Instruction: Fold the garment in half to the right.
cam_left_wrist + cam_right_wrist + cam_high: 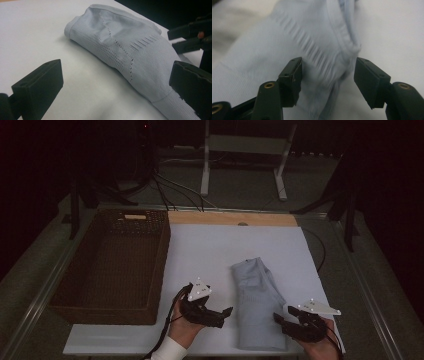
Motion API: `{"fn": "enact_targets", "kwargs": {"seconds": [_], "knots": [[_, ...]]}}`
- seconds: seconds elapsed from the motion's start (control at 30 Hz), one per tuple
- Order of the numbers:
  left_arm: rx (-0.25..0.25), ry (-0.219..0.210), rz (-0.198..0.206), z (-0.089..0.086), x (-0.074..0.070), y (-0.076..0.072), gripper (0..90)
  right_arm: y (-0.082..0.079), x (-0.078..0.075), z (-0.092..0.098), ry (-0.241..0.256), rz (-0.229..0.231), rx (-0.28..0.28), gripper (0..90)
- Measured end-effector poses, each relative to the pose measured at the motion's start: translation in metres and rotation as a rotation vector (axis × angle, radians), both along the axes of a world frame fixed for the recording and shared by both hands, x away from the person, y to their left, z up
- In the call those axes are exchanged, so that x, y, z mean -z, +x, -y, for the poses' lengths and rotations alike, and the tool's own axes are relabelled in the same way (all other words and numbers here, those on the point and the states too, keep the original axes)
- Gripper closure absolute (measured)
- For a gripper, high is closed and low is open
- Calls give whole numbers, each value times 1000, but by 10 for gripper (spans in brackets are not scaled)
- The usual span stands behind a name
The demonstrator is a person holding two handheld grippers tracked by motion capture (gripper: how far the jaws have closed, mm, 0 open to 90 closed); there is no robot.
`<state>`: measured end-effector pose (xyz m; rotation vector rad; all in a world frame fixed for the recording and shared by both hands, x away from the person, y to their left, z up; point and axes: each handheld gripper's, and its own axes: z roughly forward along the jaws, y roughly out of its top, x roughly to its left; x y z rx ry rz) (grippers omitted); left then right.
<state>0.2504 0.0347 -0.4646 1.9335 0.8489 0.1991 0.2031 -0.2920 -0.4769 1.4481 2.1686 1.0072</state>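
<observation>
A folded pale blue garment [257, 304] lay on a white sheet [210, 250] covering the table, just to the right of a dark wicker basket [112, 265]. The work appeared to be at the grasping step: both grippers were closing in on the garment's near end, likely to lift it toward the basket. The left gripper [216, 316] sat between the basket and the garment, just beside the garment's left edge, its jaws wide apart and holding nothing. The right gripper [286, 321] rested at the garment's right edge, jaws apart and straddling a bunched fold of cloth without yet pinching it. Both hands came in low, palms cradling the tools, pointed inward at the garment. The next move probably called for closing on the fabric edges evenly.
</observation>
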Motion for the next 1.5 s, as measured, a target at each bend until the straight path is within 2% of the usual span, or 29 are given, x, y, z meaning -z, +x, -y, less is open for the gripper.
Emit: {"fn": "enact_targets", "kwargs": {"seconds": [0.17, 0.33, 0.47, 0.7, 1.03, 1.3, 1.5], "knots": [[11, 7, -8, 4, 2, 0, 5, -1, 8, 2, -23, -31, 0, 437], [13, 17, -31, 7, 3, 1, 17, 2, 13, 2, -38, -68, -2, 545], [10, 15, -72, 10, 6, 3, 83, 4, 17, 1, -64, -83, 7, 542], [35, 33, -84, 25, 12, 3, 126, 5, 20, -1, -77, -111, 9, 581], [30, 46, -87, 43, 21, 7, 122, 7, 22, -1, -80, -124, 20, 645], [20, 69, -86, 59, 27, 12, 151, 6, 22, -1, -83, -120, 19, 638], [27, 75, -107, 67, 33, 13, 168, 7, 22, 0, -79, -119, 21, 615]]}}
